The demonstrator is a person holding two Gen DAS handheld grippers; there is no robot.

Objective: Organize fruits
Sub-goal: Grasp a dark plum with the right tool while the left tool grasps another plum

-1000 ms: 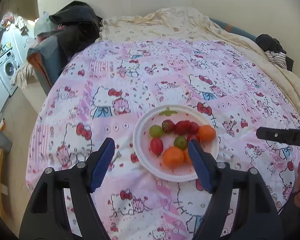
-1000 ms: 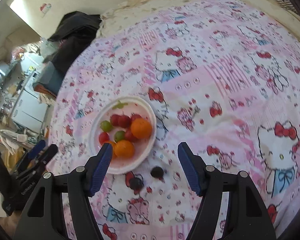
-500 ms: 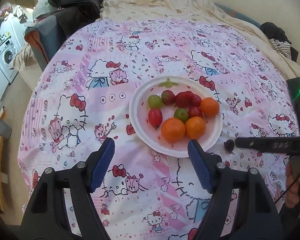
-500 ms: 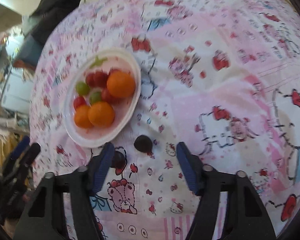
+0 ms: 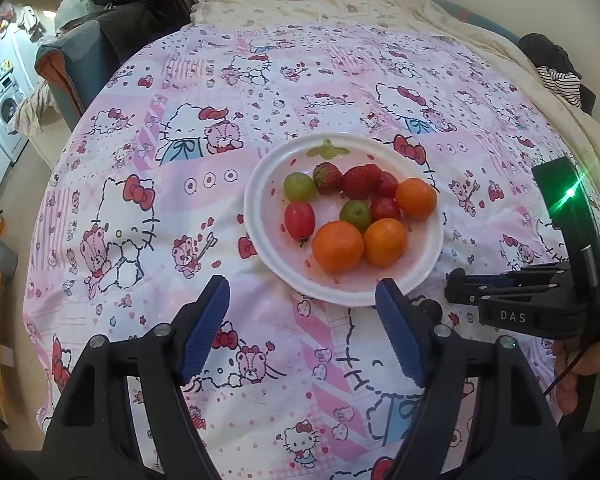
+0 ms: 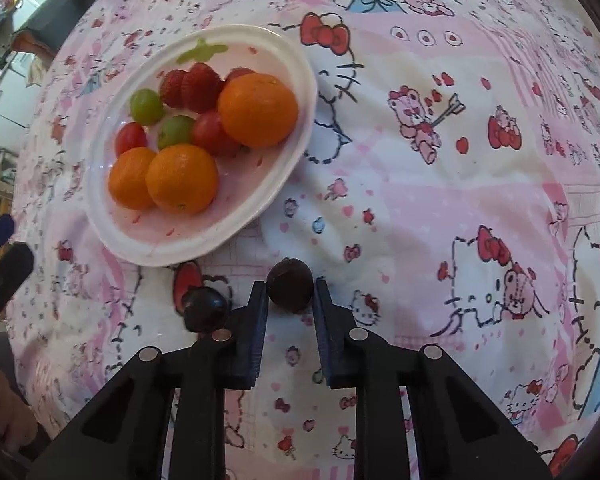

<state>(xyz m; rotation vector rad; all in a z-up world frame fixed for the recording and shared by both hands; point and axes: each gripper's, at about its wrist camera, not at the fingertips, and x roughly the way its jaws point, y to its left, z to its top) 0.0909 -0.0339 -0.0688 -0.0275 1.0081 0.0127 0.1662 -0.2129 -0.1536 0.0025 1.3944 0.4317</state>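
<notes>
A white plate (image 5: 268, 184) (image 6: 296, 60) on the pink Hello Kitty bedsheet holds three oranges (image 5: 337, 246), strawberries (image 5: 360, 180), red tomatoes (image 5: 299, 219) and green grapes (image 5: 299, 186). Two dark grapes lie on the sheet beside the plate. My right gripper (image 6: 289, 292) is closed around one dark grape (image 6: 290, 285), its pads touching both sides. The other dark grape (image 6: 204, 309) lies just left of its left finger. My left gripper (image 5: 302, 320) is open and empty, held above the sheet in front of the plate. The right gripper also shows in the left wrist view (image 5: 458, 288).
A cream blanket (image 5: 340, 4) lies at the bed's far side. Dark clothes and a chair (image 5: 112, 20) stand beyond the left corner. A washing machine (image 5: 2, 108) is on the floor at far left. The bed's edge drops off to the left.
My right gripper moved down and forward to the dark grape and closed its fingers around it. My left gripper pulled back slightly and stayed open.
</notes>
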